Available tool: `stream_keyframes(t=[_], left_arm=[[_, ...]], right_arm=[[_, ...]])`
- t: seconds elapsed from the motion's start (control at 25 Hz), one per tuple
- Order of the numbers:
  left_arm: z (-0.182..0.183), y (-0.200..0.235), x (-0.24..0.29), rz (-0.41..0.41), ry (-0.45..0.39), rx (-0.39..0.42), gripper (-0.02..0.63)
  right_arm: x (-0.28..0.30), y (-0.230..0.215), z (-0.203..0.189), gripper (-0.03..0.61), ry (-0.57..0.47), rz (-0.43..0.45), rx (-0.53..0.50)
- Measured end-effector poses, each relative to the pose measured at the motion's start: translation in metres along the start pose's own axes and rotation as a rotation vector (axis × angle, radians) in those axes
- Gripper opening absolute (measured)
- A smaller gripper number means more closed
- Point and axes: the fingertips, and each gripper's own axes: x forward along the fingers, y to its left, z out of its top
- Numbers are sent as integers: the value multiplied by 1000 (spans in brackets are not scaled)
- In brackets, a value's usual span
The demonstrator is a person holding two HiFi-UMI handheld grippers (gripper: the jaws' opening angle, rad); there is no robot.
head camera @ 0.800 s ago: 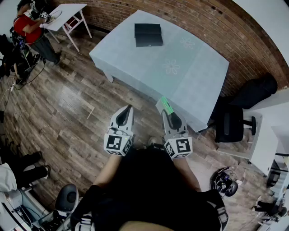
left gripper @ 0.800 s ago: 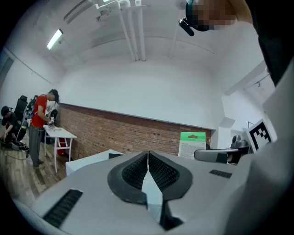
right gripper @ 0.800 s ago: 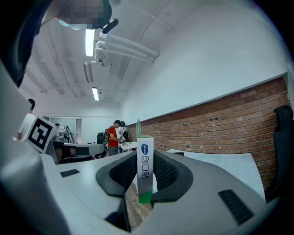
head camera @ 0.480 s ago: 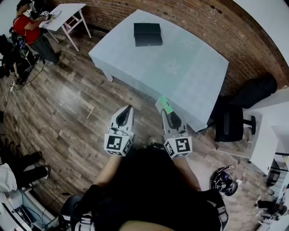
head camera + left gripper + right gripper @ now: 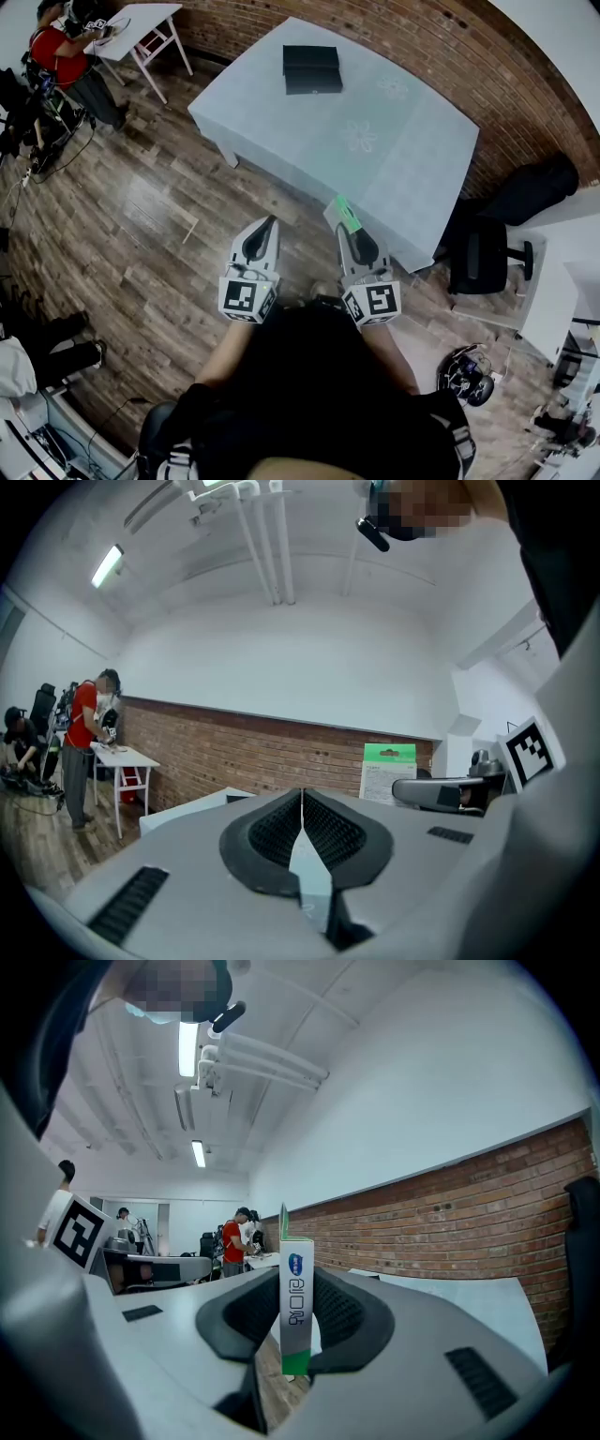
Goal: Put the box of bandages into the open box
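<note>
My right gripper (image 5: 343,217) is shut on the box of bandages (image 5: 347,214), a slim white box with a green end; in the right gripper view the box of bandages (image 5: 295,1305) stands upright between the pads. My left gripper (image 5: 265,227) is shut with nothing in it, jaws pressed together in the left gripper view (image 5: 302,810). Both are held over the wooden floor, short of the near corner of the pale blue table (image 5: 394,178). The black open box (image 5: 311,70) lies on the table's far side. From the left gripper view the box of bandages (image 5: 388,772) shows at the right.
A black office chair (image 5: 485,258) stands right of the table, by a brick wall (image 5: 450,56). A person in red (image 5: 70,66) works at a small white table (image 5: 141,23) at the far left. Bags and gear line the left edge of the floor.
Almost nothing differs: both grippers hold the same pose, and the view has shifted very slightly, so the table and black box sit a few pixels further right.
</note>
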Motion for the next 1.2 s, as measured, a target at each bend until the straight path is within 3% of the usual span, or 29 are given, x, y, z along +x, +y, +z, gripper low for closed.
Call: stream_keyframes(t=[0.64,0.88,1.2], left_arm=[[-1,56,-14,-38,22,39,37],[-3,70,4,-29,40,25,37],[-3,87,74,-9,48,38,37]], right_arm=[[24,53,-10,104,-8,-67,2],[52,43,-11,104,-8,-61,13],[113,1,-15,104,-2,-24,15]])
